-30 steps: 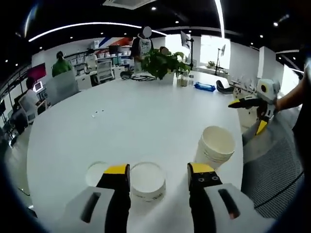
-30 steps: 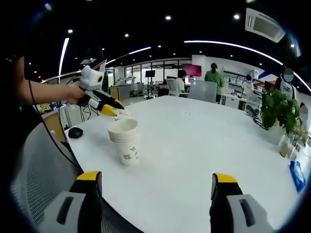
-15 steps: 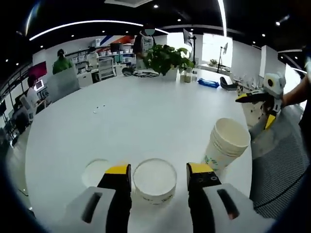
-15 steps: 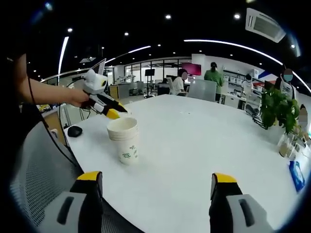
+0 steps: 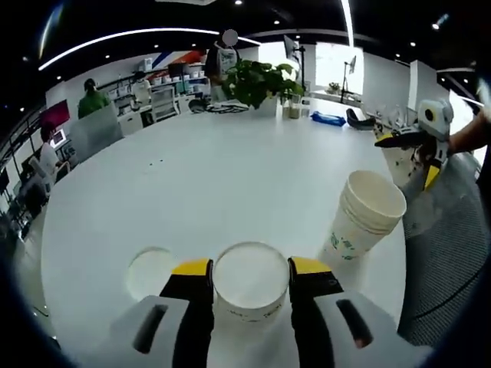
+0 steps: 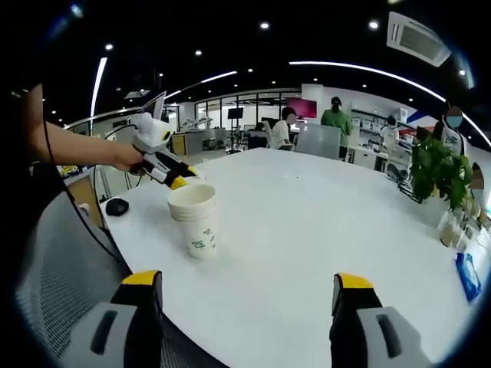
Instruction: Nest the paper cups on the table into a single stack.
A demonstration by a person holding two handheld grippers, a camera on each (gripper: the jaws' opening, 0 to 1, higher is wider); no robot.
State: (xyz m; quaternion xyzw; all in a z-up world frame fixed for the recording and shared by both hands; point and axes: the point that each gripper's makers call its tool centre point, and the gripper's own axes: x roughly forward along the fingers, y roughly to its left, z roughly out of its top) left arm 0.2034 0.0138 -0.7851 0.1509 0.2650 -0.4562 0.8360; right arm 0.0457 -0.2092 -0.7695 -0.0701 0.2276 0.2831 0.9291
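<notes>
Partway through, by the look of it. A stack of cups (image 5: 364, 222) stands upright near the table (image 5: 192, 176) edge, several rims showing one inside another, green print low on the outer wall; the right gripper view shows the same stack (image 6: 195, 219) upright on the white top. That much nesting is done.

Two cups are left loose. One single cup (image 5: 249, 282) sits upright between the jaws of the left gripper (image 5: 249, 270), mouth up and empty. The yellow-tipped jaws stand close against its rim on either side; whether they are actually pressing the wall I cannot tell, though a grasp looks under way. Just beside it, to its left in the left gripper view, a second loose cup (image 5: 151, 271) rests on the table, seen from above so mostly its round opening shows.

The right gripper (image 6: 245, 287) has its jaws spread wide with bare table between them, holding nothing. In the left gripper view it (image 5: 410, 149) hangs beyond the stack, well apart from the loose cups.

Remaining work, as I judge it: lift the cup now framed by the left jaws, drop it into the stack, then do likewise with the last one. The stack is near the table edge, so a careless push could tip it off.

Potted plant (image 5: 257, 83) at the far end; people at desks beyond.
</notes>
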